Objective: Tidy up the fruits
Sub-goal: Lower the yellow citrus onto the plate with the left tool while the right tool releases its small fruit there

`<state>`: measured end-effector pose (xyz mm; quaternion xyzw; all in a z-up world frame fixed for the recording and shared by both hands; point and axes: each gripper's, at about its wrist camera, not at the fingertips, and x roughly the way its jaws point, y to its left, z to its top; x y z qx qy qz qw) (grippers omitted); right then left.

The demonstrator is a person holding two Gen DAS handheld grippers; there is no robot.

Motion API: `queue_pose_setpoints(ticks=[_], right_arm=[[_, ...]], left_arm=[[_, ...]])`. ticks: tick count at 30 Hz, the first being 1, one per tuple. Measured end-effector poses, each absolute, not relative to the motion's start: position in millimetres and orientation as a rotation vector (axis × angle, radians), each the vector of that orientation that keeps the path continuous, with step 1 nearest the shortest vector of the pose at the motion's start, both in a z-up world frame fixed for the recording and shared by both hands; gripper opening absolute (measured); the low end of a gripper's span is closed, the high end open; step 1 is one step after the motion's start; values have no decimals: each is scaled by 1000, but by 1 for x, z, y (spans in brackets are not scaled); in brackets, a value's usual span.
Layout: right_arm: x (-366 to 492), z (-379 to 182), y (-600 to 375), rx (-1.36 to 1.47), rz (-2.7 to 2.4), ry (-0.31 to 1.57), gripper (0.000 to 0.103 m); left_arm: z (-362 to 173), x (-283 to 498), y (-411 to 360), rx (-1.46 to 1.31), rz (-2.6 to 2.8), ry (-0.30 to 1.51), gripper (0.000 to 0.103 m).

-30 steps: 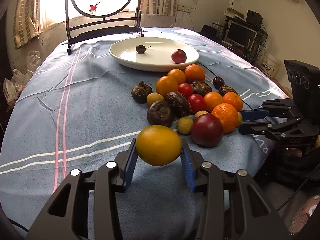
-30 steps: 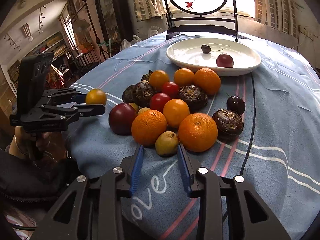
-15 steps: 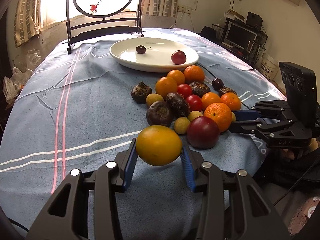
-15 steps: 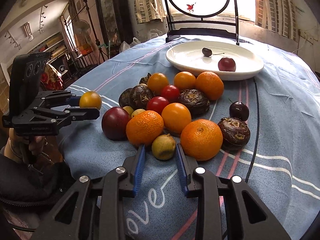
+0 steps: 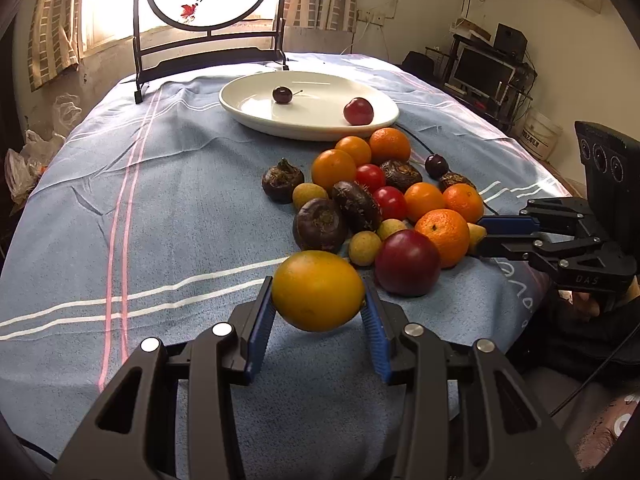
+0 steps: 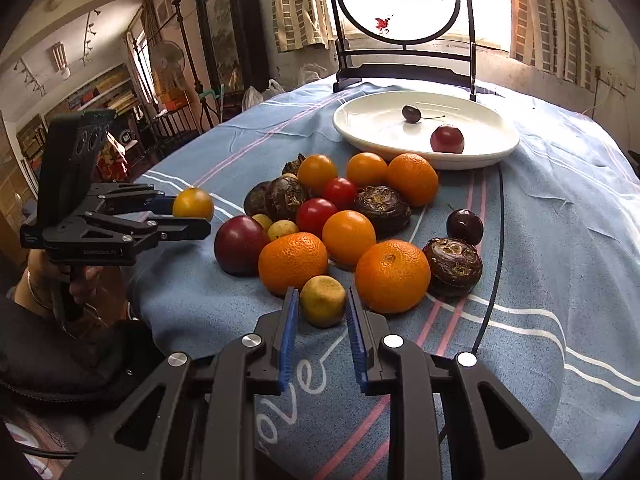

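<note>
While clamped between left gripper (image 5: 318,312) pads, yellow-orange fruit (image 5: 318,290) hangs clear of the cloth, likely bound for the white plate (image 5: 248,114) far ahead. Right gripper (image 6: 322,312) narrowed on small greenish fruit (image 6: 322,301) at the near edge of the pile; pad contact seems made, though hard to confirm. Tangerines (image 6: 392,276) crowd just beyond.

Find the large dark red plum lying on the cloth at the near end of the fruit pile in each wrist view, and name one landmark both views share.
Left wrist view: the dark red plum lies right of centre, just beyond the yellow fruit held in the left gripper.
Right wrist view: the same plum lies left of centre, at the pile's left edge.
Shared landmark: the white plate beyond the pile.
</note>
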<state>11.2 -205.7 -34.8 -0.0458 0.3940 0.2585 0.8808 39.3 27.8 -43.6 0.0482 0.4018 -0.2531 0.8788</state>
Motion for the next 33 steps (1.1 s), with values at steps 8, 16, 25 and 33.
queue_pose_setpoints(ticks=[8, 16, 25, 33], right_arm=[[20, -42, -205, -69, 539, 822, 24], [11, -21, -220, 16, 586, 769, 24], [71, 33, -268, 130, 512, 684, 24], [187, 22, -268, 190, 391, 759, 24]], left_arm=[[-45, 39, 26, 99, -533, 841, 41], [-36, 39, 32, 64, -530, 821, 41], [7, 86, 5, 89, -558, 760, 41], [8, 195, -45, 69, -552, 843, 41]])
